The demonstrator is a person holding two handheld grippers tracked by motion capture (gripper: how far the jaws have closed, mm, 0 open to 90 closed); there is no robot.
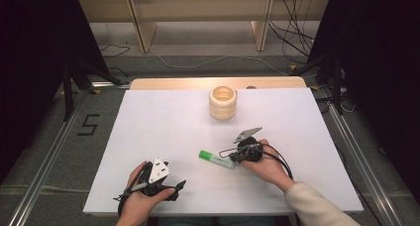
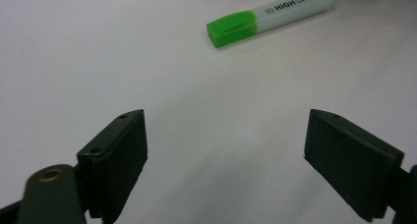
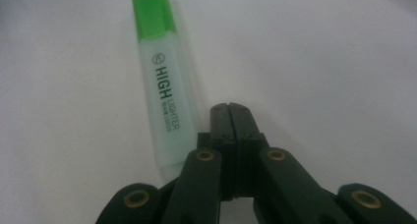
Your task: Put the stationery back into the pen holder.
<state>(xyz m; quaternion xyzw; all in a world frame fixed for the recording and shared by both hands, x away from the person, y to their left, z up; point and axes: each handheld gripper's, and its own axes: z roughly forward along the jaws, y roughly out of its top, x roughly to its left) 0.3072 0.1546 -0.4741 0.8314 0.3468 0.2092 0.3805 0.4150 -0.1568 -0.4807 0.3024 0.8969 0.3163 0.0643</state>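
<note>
Lab: railed rig [image 1: 44,174], trailing cables [image 1: 292,37]

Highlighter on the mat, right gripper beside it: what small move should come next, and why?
Probably open the right gripper and shift it sideways over the highlighter. Its jaws are pressed together with nothing between them, and the pen lies flat on the white mat just beside them, ungripped. The left gripper stands open farther off.

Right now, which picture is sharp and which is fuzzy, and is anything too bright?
High view: bright white table, dark sides; the wooden rings are a bit washed out. Left gripper view: the highlighter is fairly sharp, the near black pads soft. Right gripper view: the highlighter's lettering reads clearly, its green cap blurs a little, corners go dim.
</note>
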